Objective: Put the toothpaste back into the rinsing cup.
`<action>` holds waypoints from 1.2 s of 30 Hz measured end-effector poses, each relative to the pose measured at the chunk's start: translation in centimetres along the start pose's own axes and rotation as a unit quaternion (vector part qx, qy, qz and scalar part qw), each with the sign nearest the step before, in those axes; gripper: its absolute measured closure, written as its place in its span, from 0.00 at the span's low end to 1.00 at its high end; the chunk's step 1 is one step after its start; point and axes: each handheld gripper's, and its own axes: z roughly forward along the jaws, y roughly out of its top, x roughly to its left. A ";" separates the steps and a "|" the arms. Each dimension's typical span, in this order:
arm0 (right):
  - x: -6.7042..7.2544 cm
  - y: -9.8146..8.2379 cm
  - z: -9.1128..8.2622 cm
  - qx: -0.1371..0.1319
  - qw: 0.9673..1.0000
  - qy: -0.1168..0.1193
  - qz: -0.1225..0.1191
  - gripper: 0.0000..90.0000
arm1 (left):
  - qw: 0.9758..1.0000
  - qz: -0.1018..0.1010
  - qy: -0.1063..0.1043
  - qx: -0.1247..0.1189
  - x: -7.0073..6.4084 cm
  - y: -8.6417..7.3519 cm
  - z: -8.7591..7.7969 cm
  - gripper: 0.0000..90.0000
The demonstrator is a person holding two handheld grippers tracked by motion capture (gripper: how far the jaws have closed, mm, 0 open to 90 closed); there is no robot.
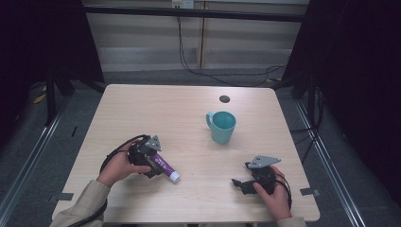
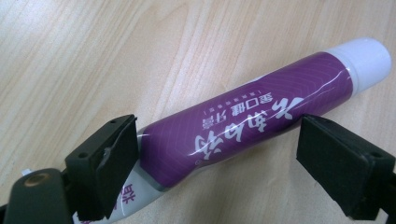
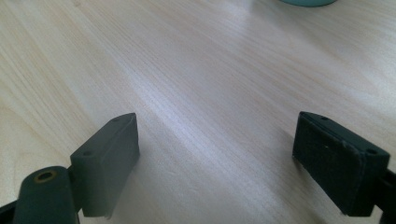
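A purple toothpaste tube [image 1: 164,166] with a white cap lies flat on the pale wooden bench [image 1: 156,109], near its front left part, the capped end pointing toward the middle of the front edge. The left tool [image 1: 152,163] sits right over the tube's back half, held in the person's left hand [image 1: 118,166]. In the left gripper view the tube [image 2: 243,126] runs aslant between the two black jaws, white lettering across its purple body and the white cap up at the far right. The jaws are spread wide; the left pad [image 2: 116,163] touches or nearly touches the tube's lower end (the angle makes contact hard to judge), while the right pad [image 2: 336,158] stands just clear of it, so the tube is bracketed rather than pinched.

The right tool [image 1: 239,183] rests low at the front right of the bench in the person's right hand [image 1: 274,196], well apart from the tube. The right gripper view shows its jaws spread too, with bare wood grain between them [image 3: 215,140].

A teal mug [image 1: 222,126] stands upright right of centre, handle turned to the left, between the two tools and farther back. Behind it a small dark round mark or disc [image 1: 224,99] sits on the bench top. Dark cables [image 1: 208,71] trail on the floor beyond the far edge.
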 end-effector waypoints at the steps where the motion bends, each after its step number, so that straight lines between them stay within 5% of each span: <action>1: 0.0 0.0 0.0 0.000 1.000 0.000 0.000 0.15 | 1.000 -0.001 0.000 0.001 -0.1 0.0 0.0 0.14; 19: 0.0 0.0 0.0 0.000 1.000 0.000 0.001 0.15 | 1.000 0.020 -0.003 -0.002 0.1 0.2 -0.1 0.15; 32: 0.0 0.0 0.0 0.000 1.000 0.000 0.001 0.15 | 0.999 0.028 -0.016 -0.020 0.1 0.2 0.6 0.06; 36: 0.0 0.0 0.0 0.000 1.000 0.000 0.001 0.15 | 0.999 0.027 -0.030 -0.014 0.1 0.3 0.8 0.11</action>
